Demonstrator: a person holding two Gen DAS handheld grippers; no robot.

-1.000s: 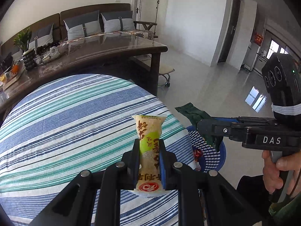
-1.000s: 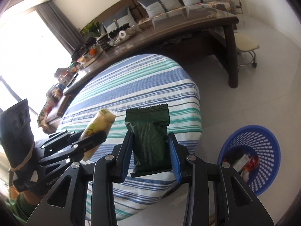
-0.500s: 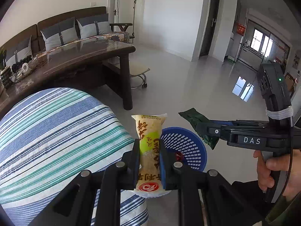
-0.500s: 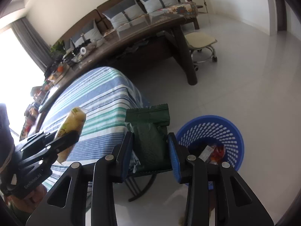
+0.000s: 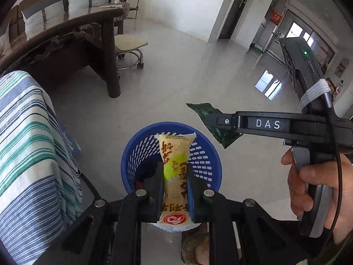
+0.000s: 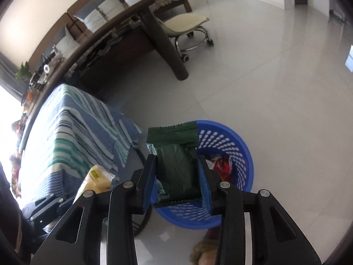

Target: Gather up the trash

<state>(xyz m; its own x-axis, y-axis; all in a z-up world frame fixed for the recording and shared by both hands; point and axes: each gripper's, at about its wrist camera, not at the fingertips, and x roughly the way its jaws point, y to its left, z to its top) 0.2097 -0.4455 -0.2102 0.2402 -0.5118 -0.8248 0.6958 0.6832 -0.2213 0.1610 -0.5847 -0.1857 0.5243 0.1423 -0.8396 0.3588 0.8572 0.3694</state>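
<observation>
My left gripper [image 5: 174, 170] is shut on a yellow snack packet [image 5: 175, 165] with red lettering, held upright over the blue plastic basket [image 5: 204, 154] on the floor. My right gripper [image 6: 177, 159] is shut on a dark green wrapper [image 6: 176, 161], also above the blue basket [image 6: 233, 143], which holds red and white wrappers [image 6: 222, 164]. In the left wrist view the right gripper [image 5: 211, 119] reaches in from the right with the green wrapper [image 5: 209, 112] hanging over the floor beside the basket. The yellow packet [image 6: 97, 180] shows at lower left in the right wrist view.
A table under a blue, green and white striped cloth [image 5: 26, 143] stands left of the basket. Behind it are a dark wooden desk [image 5: 88, 22], a wheeled stool [image 5: 130, 46] and a sofa with cushions [image 5: 66, 4]. A person's hand [image 5: 313, 187] grips the right handle. Glossy tiled floor [image 6: 275, 77] spreads to the right.
Both grippers swung right and down, off the striped table to above the blue basket, each still holding its packet. The basket now lies directly under them.
</observation>
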